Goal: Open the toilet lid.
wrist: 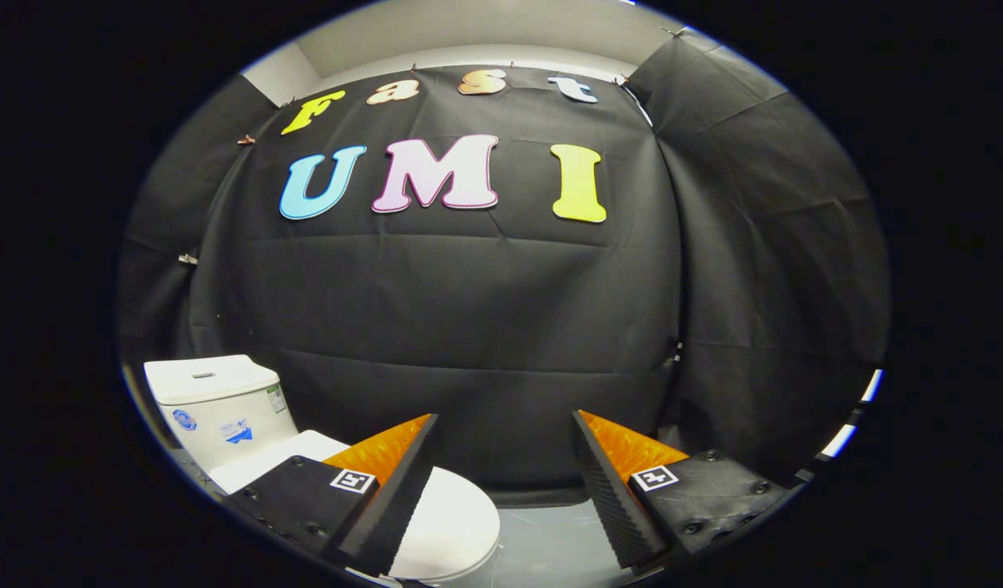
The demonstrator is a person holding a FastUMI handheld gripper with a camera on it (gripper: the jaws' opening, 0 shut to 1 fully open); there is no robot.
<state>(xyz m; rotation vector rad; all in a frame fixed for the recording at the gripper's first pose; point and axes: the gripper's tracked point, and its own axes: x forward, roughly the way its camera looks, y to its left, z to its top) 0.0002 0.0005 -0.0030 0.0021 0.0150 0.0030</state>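
Toilet lid [456, 514] is lying closed, low and left beneath the left finger, while the gripper [505, 465] is hovering apart and empty, needing to drop leftward under its front rim.

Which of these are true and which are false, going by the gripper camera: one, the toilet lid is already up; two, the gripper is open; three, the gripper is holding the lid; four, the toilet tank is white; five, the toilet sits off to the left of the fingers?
1. The toilet lid is already up. False: it lies flat and closed over the bowl.
2. The gripper is open. True: its fingers stand wide apart with nothing between them.
3. The gripper is holding the lid. False: neither finger presses on it; the left finger only overlaps it in the view.
4. The toilet tank is white. True.
5. The toilet sits off to the left of the fingers. True: the tank is beyond the left finger, and the lid shows beside it.
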